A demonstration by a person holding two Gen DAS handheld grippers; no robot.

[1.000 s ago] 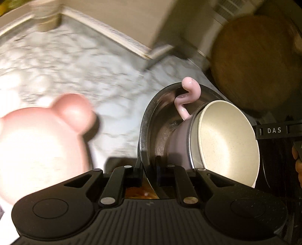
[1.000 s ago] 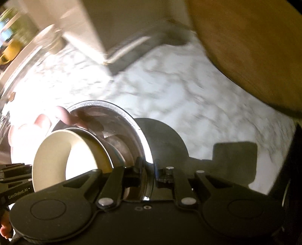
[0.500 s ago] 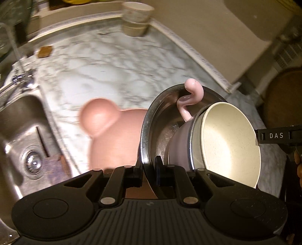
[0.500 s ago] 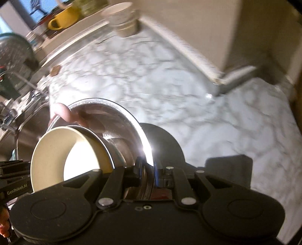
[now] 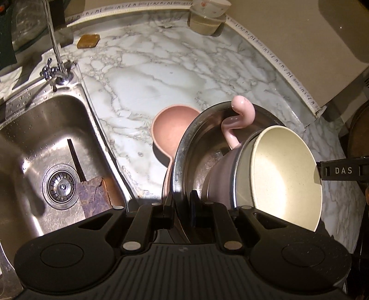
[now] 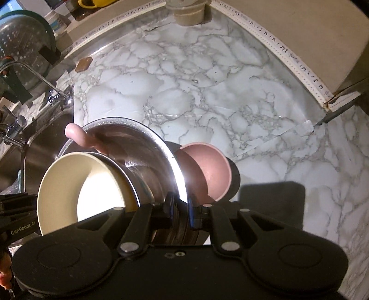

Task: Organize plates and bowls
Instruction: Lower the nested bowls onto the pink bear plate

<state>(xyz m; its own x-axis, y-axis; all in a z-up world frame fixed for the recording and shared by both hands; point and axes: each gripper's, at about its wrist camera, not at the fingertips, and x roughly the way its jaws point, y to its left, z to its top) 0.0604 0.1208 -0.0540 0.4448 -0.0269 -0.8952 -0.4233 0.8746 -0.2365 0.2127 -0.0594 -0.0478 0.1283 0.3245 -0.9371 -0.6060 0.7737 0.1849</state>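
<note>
At the far left, the stainless steel sink (image 5: 34, 147) holds a dark rusty-looking block (image 5: 93, 197) beside the round drain (image 5: 61, 183), and the chrome tap (image 5: 54, 53) stands behind it. To the right of the sink is the white marble surface (image 5: 161, 76) with grey veins. On it lies a flat pink plate with a round ear shape (image 5: 170, 131), partly hidden behind the raised bowls.

Above the surface hangs a large shiny steel bowl (image 5: 198, 147), tilted on its side. Inside it sits a smaller bowl, pale purple outside and cream inside (image 5: 286, 175), and a curved pink handle (image 5: 239, 120) rises from it. The left tool (image 5: 182, 203) is clenched on the near rim of the steel bowl, with one finger on each side of the metal wall. The right tool (image 6: 181, 211) grasps the opposite rim in the same way, so the bowl hangs between the two tools. At the back edge of the surface stand stacked beige containers (image 5: 206, 20), and a small brown square pad (image 5: 88, 40) lies near the tap.
</note>
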